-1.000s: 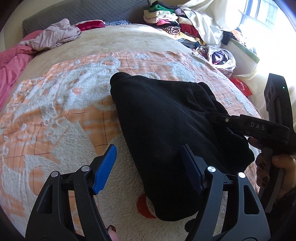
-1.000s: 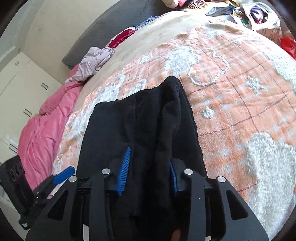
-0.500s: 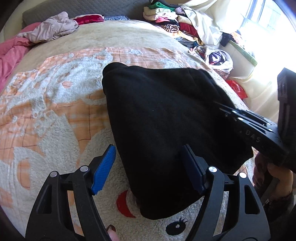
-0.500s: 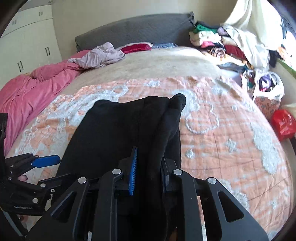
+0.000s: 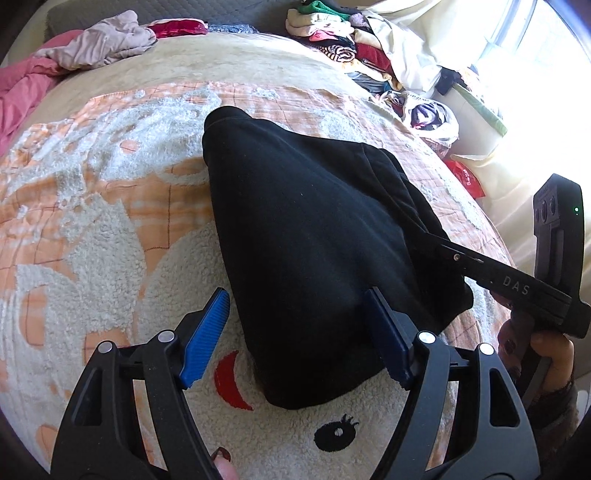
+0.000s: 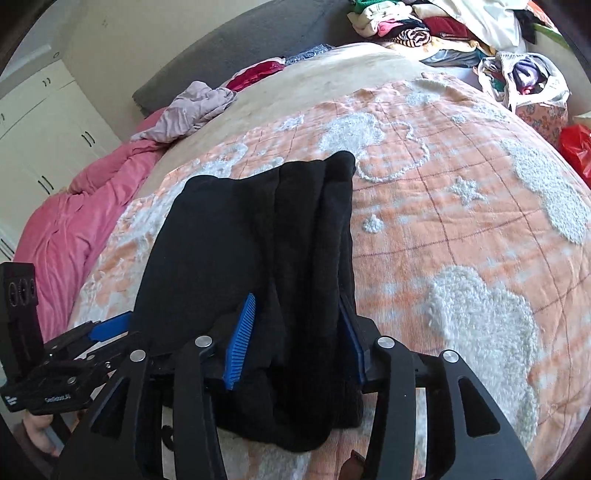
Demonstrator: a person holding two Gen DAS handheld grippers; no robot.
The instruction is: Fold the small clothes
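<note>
— So, where do the grippers stand?

— The right gripper (image 6: pixel 295 343) has its jaws apart, straddling the bunched near edge of the black garment (image 6: pixel 258 251); the cloth fills the gap, though I can't be sure the pads actually press it, so I'd call it loosely around rather than clamped. The left gripper (image 5: pixel 295 336) is spread wide, one blue pad over the blanket and the other over the garment's left border, holding nothing.

— And the garment itself?

— Lying on the orange-and-white fleece blanket (image 5: pixel 110 221) in the middle of the bed, doubled into a long, narrow shape with a thick roll of layers along its right side.

— How far along, then?

— I'd judge a lengthwise fold is done; a crosswise fold or two and some smoothing of that lumpy right edge seem left.

— Anything in the way?

— Not close by. A pink duvet (image 6: pixel 66 221) and a crumpled mauve garment (image 6: pixel 192 107) sit well apart toward the headboard, and a pile of clothes (image 5: pixel 340 33) is at the far corner.
</note>
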